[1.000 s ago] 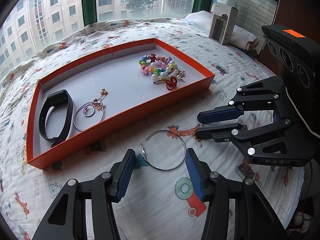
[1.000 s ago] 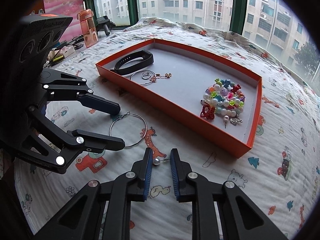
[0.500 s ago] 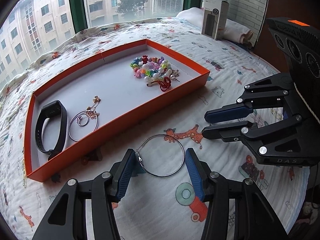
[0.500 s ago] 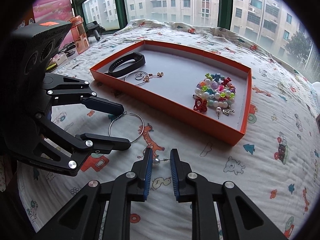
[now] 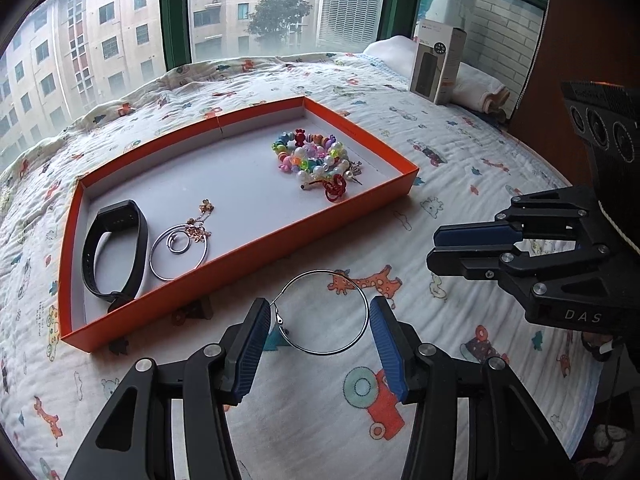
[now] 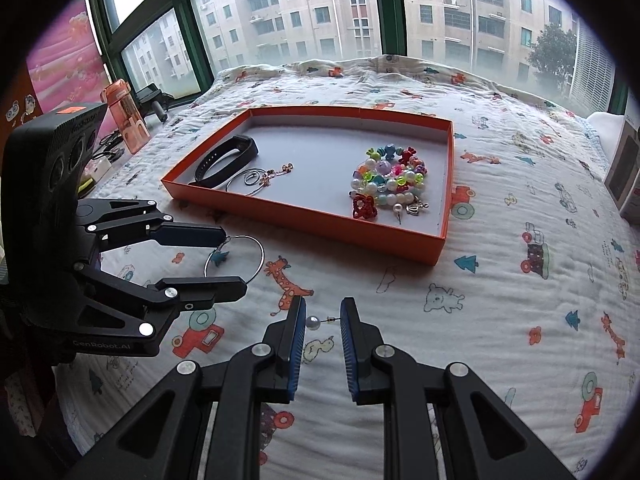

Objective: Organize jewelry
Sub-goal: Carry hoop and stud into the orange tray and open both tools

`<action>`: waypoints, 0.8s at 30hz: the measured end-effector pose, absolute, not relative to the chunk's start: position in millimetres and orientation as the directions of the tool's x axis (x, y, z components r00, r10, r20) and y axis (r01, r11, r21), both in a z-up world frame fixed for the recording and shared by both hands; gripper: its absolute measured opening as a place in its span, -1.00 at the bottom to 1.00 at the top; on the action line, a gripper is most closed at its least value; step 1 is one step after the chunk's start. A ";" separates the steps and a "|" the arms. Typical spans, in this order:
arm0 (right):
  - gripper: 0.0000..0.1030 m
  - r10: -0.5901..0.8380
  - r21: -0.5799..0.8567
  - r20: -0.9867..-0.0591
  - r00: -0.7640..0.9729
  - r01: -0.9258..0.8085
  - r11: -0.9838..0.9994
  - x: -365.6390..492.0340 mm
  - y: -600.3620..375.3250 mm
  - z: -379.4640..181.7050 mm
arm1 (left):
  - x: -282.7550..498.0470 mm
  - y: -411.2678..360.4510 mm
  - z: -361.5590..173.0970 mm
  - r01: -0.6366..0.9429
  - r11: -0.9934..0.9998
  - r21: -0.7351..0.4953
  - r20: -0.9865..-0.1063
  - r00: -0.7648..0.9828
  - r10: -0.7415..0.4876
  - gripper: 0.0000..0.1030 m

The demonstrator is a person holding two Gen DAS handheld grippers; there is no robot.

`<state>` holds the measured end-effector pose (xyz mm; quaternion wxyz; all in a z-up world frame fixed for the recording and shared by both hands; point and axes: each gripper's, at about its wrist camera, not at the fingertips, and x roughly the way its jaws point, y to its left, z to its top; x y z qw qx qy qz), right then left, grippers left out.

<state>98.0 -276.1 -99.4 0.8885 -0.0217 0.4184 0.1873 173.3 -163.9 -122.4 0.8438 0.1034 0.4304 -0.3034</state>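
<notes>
An orange tray [image 5: 248,254] [image 6: 320,232] lies on the bed. It holds a black wristband [image 5: 114,248], a silver hoop with a chain [image 5: 178,246] and a pile of coloured beads [image 5: 316,160] [image 6: 390,180]. My left gripper [image 5: 318,326] is open, its fingers on either side of a large silver hoop earring [image 5: 324,312] [image 6: 236,258] on the quilt. My right gripper [image 6: 323,322] [image 5: 434,246] is shut on a pearl stud earring [image 6: 313,323], held just above the quilt in front of the tray.
A patterned quilt [image 6: 500,280] covers the bed. A grey-and-white box [image 5: 438,64] and folded white cloth stand at the far right corner. An orange bottle [image 6: 124,116] and clutter sit by the window on the left. Windows run behind the bed.
Both grippers have risen and drawn back a little from the tray. The left fingers stay around the hoop; the right stays shut on the pearl stud.
</notes>
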 end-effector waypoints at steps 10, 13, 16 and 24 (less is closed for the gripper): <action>-0.60 0.247 0.089 -0.710 0.659 -0.265 0.960 105.7 -276.6 -66.3 | 175.6 -145.9 -64.9 0.542 0.835 -0.097 -0.699 0.560 -0.445 0.06; -0.60 0.214 0.078 -0.702 0.679 -0.225 0.971 108.8 -274.7 -58.0 | 179.8 -139.6 -50.5 0.519 0.849 -0.098 -0.676 0.591 -0.440 0.06; -0.60 0.206 0.096 -0.699 0.685 -0.196 0.976 114.4 -274.5 -52.1 | 185.3 -132.2 -39.2 0.491 0.865 -0.102 -0.661 0.616 -0.427 0.06; -0.60 0.139 0.064 -0.674 0.726 -0.130 0.989 130.9 -274.0 -37.4 | 203.3 -112.0 -18.3 0.406 0.910 -0.084 -0.628 0.687 -0.365 0.06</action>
